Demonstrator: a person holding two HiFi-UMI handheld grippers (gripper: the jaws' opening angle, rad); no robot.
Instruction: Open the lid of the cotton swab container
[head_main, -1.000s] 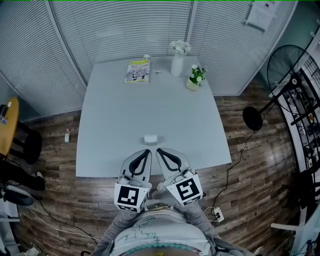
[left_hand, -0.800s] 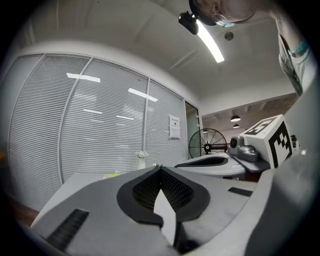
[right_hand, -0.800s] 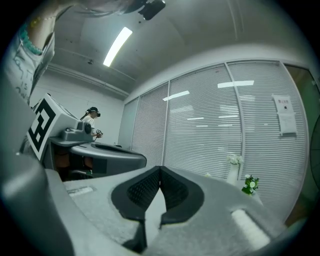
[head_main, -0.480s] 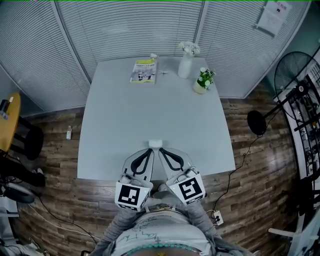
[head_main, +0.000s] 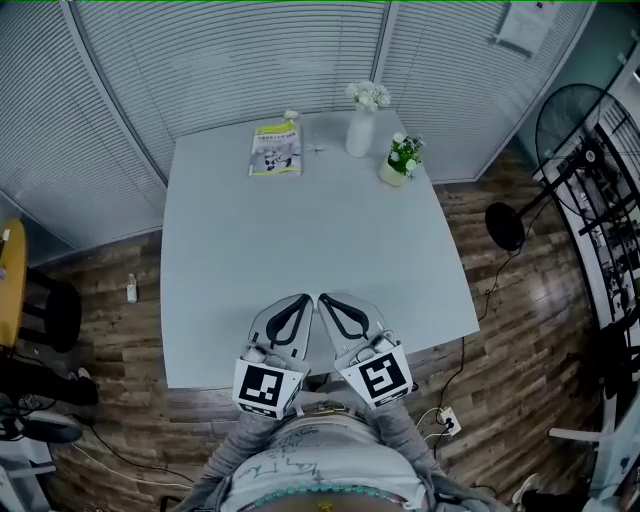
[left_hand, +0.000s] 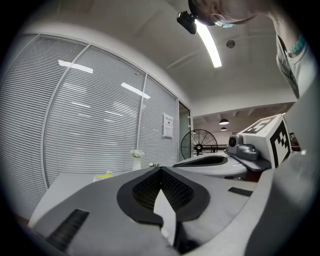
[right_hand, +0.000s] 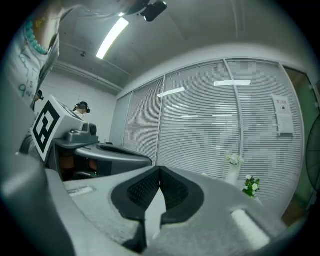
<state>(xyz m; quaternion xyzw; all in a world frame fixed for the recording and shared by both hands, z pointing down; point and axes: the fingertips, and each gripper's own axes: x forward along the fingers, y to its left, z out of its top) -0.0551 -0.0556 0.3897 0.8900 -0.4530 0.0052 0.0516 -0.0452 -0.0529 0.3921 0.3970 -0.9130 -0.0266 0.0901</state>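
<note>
Table (head_main: 300, 220) pale across the middle of the head view, on wood floor. At lower centre, left gripper (head_main: 303, 298) and right gripper (head_main: 322, 298) side by side over the near edge, tips angled toward each other, nearly meeting. Left gripper view: jaws pressed together, nothing between the pads (left_hand: 150, 187). Right gripper view: same, jaws together and empty, pads (right_hand: 172, 190) closed to a thin seam. Container not made out in any view. Toward upper centre, at the far edge of the table: booklet (head_main: 276, 148), vase (head_main: 361, 130) with white flowers, small plant (head_main: 397, 160) just right of it. Fan (head_main: 575, 125) at upper right, off the table. Blinds (head_main: 240, 50) along the top.
</note>
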